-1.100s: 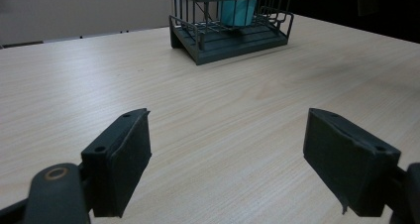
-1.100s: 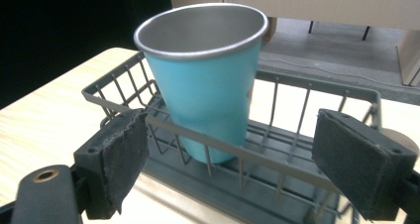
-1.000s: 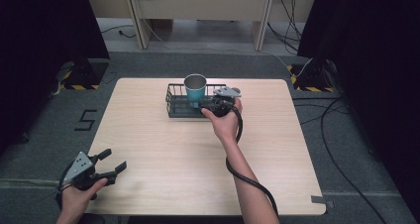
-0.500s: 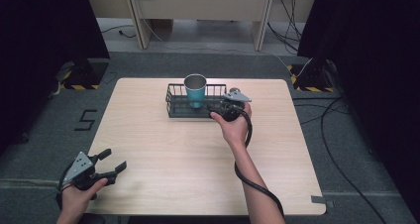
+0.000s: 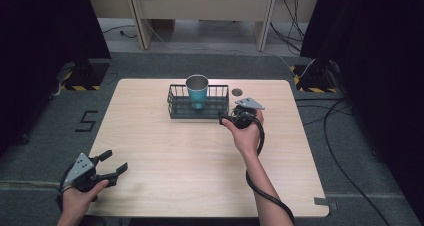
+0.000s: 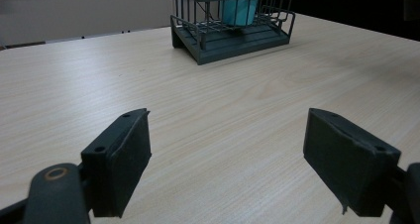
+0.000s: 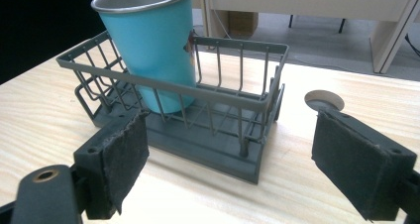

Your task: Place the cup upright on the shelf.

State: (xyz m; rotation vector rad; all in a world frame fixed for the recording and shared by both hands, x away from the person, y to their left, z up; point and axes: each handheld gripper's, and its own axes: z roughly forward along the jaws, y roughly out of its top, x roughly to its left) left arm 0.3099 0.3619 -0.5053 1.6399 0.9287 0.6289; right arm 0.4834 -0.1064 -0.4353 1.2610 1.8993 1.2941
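Standing upright inside the dark grey wire basket [image 5: 195,102], the teal metal cup [image 5: 197,90] looks parked there; right gripper [image 5: 231,119] hovers just beside the basket, jaws wide and empty, left gripper [image 5: 111,166] well apart, also wide
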